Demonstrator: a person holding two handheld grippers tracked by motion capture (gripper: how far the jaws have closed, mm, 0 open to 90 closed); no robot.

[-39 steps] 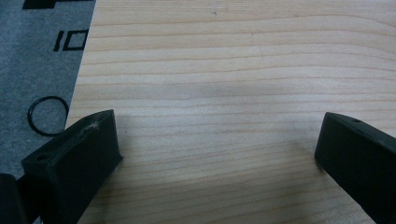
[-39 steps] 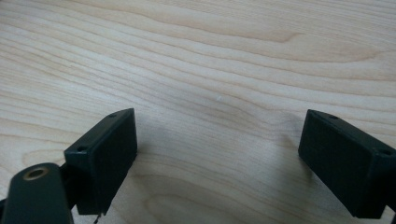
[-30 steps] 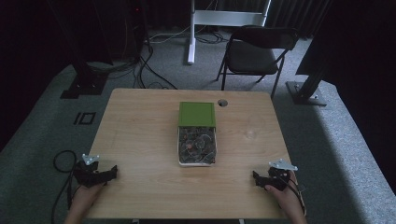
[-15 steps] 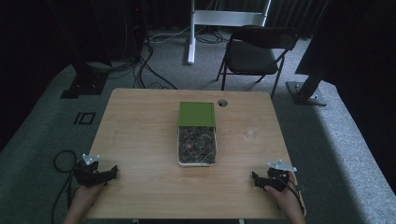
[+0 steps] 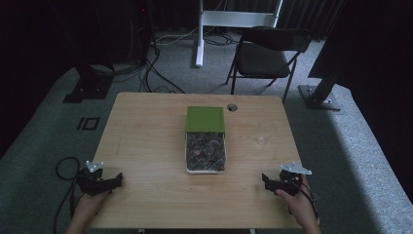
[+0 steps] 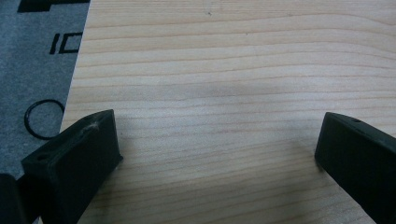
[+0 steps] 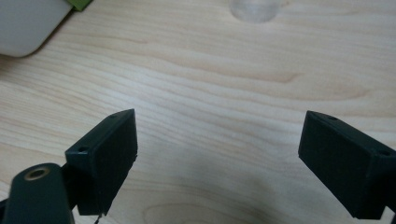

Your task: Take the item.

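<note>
A white tray point(image 5: 186, 157) of dark mixed small parts sits at the table's middle, with a green lid or box point(image 5: 205, 119) lying over its far end. My left gripper point(image 5: 116, 179) rests at the table's near left corner, held by a hand, its jaws wide apart over bare wood point(image 6: 215, 135). Near the front right edge, my right gripper point(image 5: 265, 179) is open too, nothing between its jaws point(image 7: 217, 144). The tray's white corner point(image 7: 25, 23) shows at the upper left of the right gripper view.
A small clear round thing point(image 5: 262, 141) lies on the wood right of the tray, also at the top of the right gripper view point(image 7: 254, 9). A cable hole point(image 5: 232, 107) is at the far edge. A folding chair point(image 5: 265, 53) stands beyond the table.
</note>
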